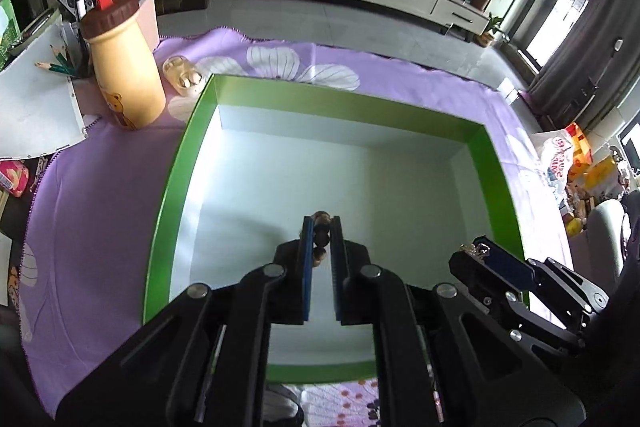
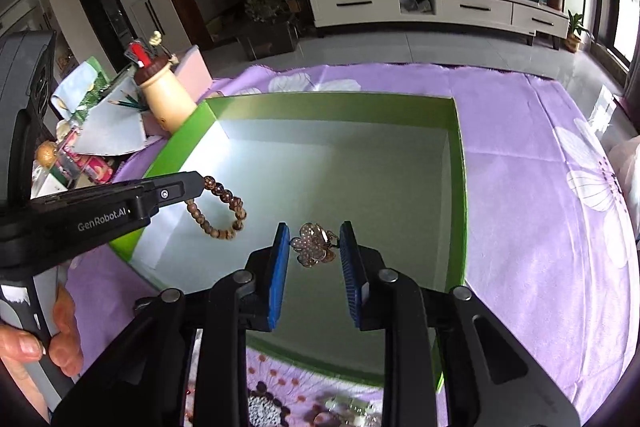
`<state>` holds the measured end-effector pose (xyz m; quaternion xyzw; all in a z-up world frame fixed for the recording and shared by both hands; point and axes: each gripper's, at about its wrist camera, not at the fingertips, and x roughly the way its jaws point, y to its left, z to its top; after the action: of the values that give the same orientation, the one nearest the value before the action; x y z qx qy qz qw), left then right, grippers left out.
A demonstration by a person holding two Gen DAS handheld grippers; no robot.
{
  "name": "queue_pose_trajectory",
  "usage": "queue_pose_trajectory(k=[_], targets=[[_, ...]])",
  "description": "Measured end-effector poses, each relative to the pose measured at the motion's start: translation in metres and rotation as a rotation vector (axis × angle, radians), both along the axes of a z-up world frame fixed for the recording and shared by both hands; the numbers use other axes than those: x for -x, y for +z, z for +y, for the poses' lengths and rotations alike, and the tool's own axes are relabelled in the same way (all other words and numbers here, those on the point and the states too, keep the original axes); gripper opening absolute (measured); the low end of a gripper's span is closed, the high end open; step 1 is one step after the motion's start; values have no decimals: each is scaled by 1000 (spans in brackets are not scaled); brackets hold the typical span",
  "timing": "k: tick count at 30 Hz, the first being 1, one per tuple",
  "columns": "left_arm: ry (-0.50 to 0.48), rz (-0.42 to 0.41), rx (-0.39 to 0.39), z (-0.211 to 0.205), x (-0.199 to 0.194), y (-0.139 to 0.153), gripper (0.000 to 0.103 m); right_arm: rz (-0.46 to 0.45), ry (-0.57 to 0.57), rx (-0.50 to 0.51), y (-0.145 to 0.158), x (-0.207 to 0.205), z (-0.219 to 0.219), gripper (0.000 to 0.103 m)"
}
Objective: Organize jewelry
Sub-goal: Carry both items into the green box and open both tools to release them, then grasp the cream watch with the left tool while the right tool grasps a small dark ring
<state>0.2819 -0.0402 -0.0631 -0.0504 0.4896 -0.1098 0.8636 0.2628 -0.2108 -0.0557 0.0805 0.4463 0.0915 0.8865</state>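
A green-walled box with a pale floor lies on the purple cloth; it also shows in the right wrist view. My left gripper is shut on a brown bead bracelet, which hangs from it over the box floor in the right wrist view. My right gripper is shut on a sparkly flower-shaped brooch, held over the box near its right wall. The right gripper also shows in the left wrist view.
A cream bottle with a brown cap and an open earbud case stand left of the box. Pencils and papers lie further left. More jewelry lies on the cloth before the box.
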Motion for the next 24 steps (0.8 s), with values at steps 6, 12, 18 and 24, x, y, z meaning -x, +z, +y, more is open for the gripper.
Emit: queue_pose_trajectory(k=[6, 12, 18, 24], targets=[[22, -3, -25, -1, -5, -3, 65, 5, -34, 2, -3, -6, -8, 52], [23, -45, -38, 12, 12, 9, 68, -14, -26, -25, 5, 14, -15, 52], [24, -72, -46, 30, 43, 24, 73, -31, 11, -47, 15, 41, -13, 52], [27, -77, -30, 51, 78, 32, 76, -44, 50, -31, 23, 69, -5, 52]])
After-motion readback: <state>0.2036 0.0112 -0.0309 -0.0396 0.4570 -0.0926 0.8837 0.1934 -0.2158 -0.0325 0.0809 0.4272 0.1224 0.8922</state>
